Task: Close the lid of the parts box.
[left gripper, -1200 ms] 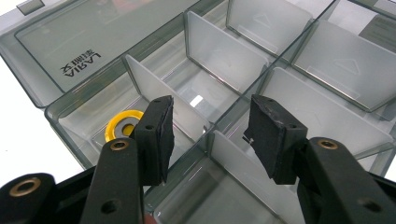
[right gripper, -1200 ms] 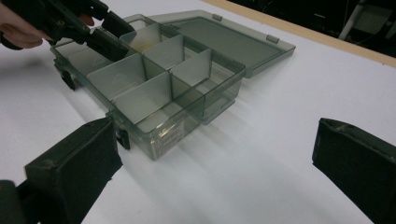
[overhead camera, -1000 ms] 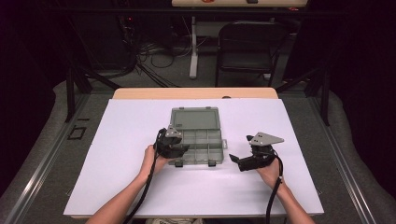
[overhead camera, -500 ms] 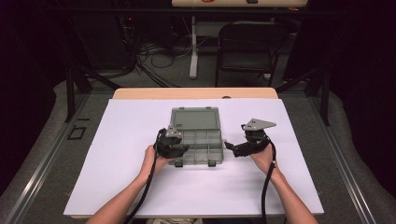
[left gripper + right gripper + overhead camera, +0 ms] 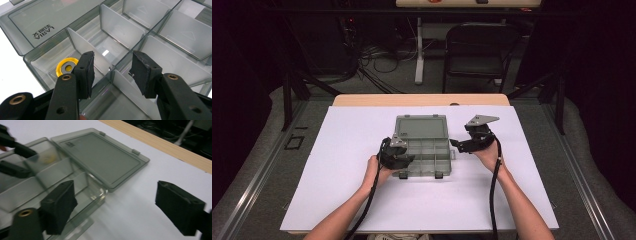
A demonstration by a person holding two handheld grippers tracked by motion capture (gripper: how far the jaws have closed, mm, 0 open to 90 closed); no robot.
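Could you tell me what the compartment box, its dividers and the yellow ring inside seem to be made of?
The compartment box looks like smoky clear plastic: the table shows through its glossy walls. The dividers look like frosted, paler plastic. The yellow ring has a shiny gold rim, perhaps metal, perhaps glossy plastic; I cannot tell which.
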